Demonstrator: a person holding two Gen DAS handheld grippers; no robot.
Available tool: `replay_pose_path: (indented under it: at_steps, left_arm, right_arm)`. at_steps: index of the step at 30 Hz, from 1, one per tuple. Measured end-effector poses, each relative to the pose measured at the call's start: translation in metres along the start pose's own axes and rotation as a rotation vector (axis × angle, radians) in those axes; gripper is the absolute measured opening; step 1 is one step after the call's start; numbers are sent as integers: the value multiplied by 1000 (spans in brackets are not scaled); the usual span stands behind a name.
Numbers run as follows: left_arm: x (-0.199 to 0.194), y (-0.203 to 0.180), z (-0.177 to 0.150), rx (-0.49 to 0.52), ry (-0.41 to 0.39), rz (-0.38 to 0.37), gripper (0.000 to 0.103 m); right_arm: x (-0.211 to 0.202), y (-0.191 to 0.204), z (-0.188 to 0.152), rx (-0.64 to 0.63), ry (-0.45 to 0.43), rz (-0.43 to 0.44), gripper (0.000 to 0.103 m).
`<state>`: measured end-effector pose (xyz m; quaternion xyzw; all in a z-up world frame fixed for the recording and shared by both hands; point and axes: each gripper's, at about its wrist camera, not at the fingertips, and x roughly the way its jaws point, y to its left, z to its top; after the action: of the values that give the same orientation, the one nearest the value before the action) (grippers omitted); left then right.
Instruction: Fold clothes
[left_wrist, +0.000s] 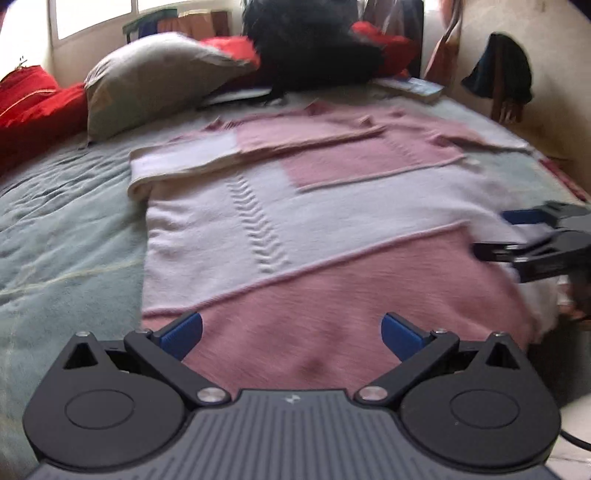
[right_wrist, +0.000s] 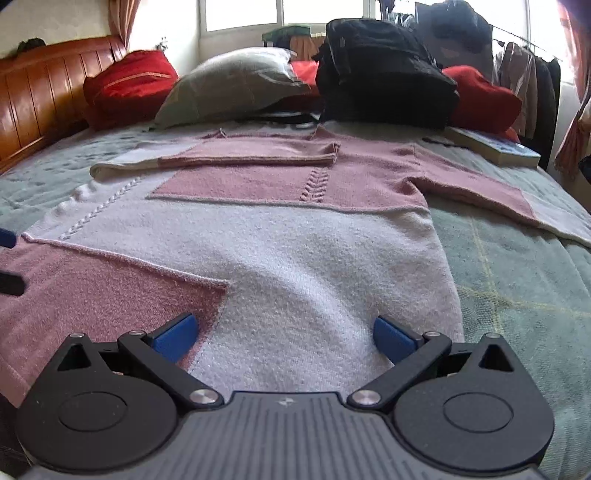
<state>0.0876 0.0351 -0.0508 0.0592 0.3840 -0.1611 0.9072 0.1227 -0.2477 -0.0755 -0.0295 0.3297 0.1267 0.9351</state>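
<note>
A pink and white knitted sweater (left_wrist: 295, 221) (right_wrist: 280, 236) lies flat on the bed, hem toward me. One sleeve (right_wrist: 251, 151) is folded across the chest. The other sleeve (right_wrist: 491, 195) stretches out to the right over the blanket. My left gripper (left_wrist: 291, 332) is open, and only the pink hem area shows between its blue pads. My right gripper (right_wrist: 282, 334) stands open over the white part of the hem, nothing held. At the right edge of the left wrist view, the right gripper (left_wrist: 506, 234) is over the sweater's side. The left gripper's fingertips (right_wrist: 7, 260) peek in at the right wrist view's left edge.
A green blanket (right_wrist: 517, 280) covers the bed. At the head lie a grey pillow (right_wrist: 232, 85), red cushions (right_wrist: 129, 85), a black backpack (right_wrist: 384, 74) and a book (right_wrist: 495, 147). A wooden headboard (right_wrist: 37, 99) stands left; clothes hang at right (right_wrist: 528, 74).
</note>
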Motion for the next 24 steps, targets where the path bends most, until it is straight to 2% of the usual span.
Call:
replay_pose_path:
  at_steps: [2, 4, 6, 8, 12, 15, 18, 20, 24]
  left_arm:
    - [4, -4, -10, -38, 18, -1, 102]
    - [10, -8, -22, -54, 32, 34, 102]
    - [2, -16, -30, -10, 0, 61, 102]
    - [-6, -21, -29, 9, 22, 73, 102]
    - [-17, -29, -23, 13, -2, 18, 102]
    - [-4, -29, -25, -35, 75, -9, 102]
    - [-6, -30, -26, -35, 108, 57, 102]
    - [-16, -28, -21, -51, 93, 74, 102]
    - [-41, -14, -6, -99, -1, 129, 102]
  right_arm:
    - [0, 0, -1, -1, -14, -3, 103]
    - [-2, 1, -5, -22, -40, -2, 103]
    - [-4, 1, -9, -40, -64, 0, 103]
    - [-8, 0, -12, -40, -72, 6, 103]
    - [-10, -1, -15, -31, -84, 6, 103]
    - [-11, 2, -16, -29, -86, -11, 103]
    - [-15, 2, -17, -35, -83, -13, 103]
    - [-21, 0, -15, -31, -75, 0, 103]
    - [-32, 9, -2, -56, -77, 68, 103]
